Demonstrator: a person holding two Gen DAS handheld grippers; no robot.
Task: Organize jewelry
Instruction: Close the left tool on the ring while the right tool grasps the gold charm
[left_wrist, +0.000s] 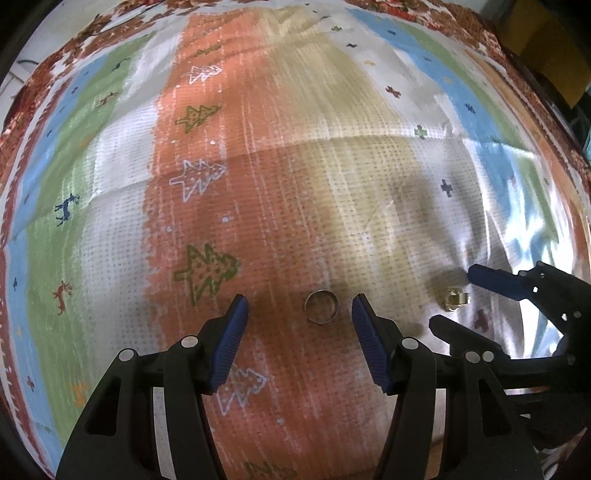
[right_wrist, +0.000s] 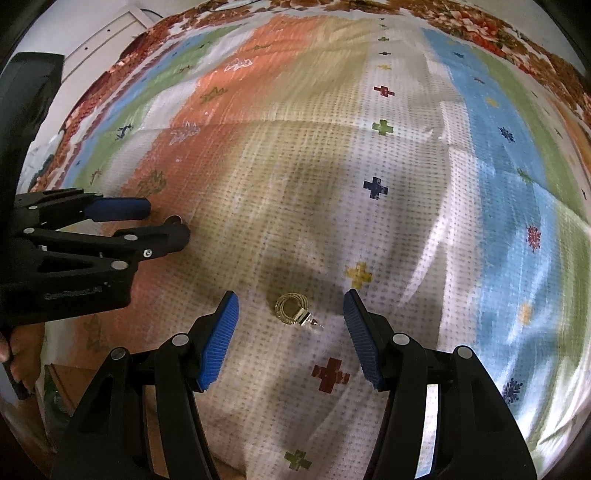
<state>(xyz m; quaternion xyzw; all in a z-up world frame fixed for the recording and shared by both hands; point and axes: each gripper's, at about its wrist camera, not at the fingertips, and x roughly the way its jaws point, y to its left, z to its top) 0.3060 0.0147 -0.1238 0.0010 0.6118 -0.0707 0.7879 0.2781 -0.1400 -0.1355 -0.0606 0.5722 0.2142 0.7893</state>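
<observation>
Black gripper arms with blue ribbed pads fill the lower part of both views. Left gripper (left_wrist: 299, 310): fingers spread wide, nothing held, pads (left_wrist: 231, 343) low in the left wrist frame at either side of centre. Right gripper (right_wrist: 291, 306): fingers likewise spread wide, nothing held, pads (right_wrist: 219, 339) low in the right wrist frame.

Tablecloth (left_wrist: 295, 147): a printed cover with orange, tan, white, green and blue bands, tree, reindeer and cross motifs, and a red-brown floral border. It fills nearly all of both frames, with a fold line across the middle.

Ring (left_wrist: 321, 307): a plain metal band lying flat on the orange-to-tan area, lower centre of the left wrist frame, between the left pads and touching neither. In the right wrist view it is largely hidden behind the left gripper at left centre.

Earring (right_wrist: 293, 309): a gold looped piece with a clasp and post, lying on the white band, lower centre of the right wrist frame, between the right pads and touching neither. In the left wrist frame it appears at lower right, between the right gripper's fingertips.
</observation>
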